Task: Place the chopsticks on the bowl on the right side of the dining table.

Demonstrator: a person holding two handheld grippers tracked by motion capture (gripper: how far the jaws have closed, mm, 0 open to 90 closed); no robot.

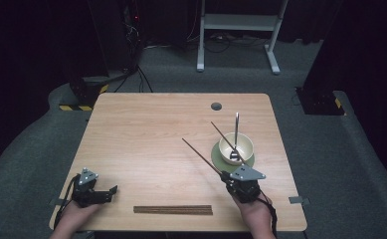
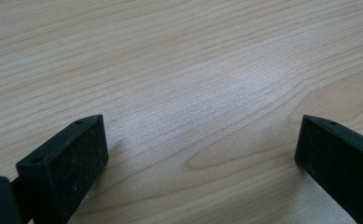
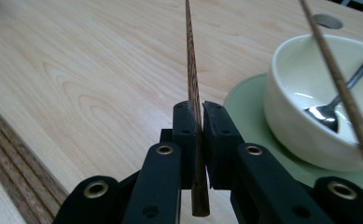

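My right gripper (image 1: 226, 176) (image 3: 200, 105) is shut on a dark wooden chopstick (image 1: 201, 157) (image 3: 193, 79), which points up and to the far left over the table. A second chopstick (image 1: 223, 134) (image 3: 340, 84) slants across a cream bowl (image 1: 244, 144) (image 3: 300, 126). The bowl stands on a green saucer (image 1: 216, 158) (image 3: 247, 100) just beyond that gripper. A metal spoon (image 1: 236, 127) (image 3: 326, 114) rests in the bowl with its handle pointing away. At the table's near left corner my left gripper (image 1: 110, 193) (image 2: 202, 135) is open over bare wood.
A bundle of several chopsticks (image 1: 173, 209) (image 3: 11, 144) lies along the front edge of the wooden table (image 1: 146, 134), between the two hands. A round grommet hole (image 1: 216, 106) sits near the far edge. A white desk frame (image 1: 238, 30) stands on the floor beyond.
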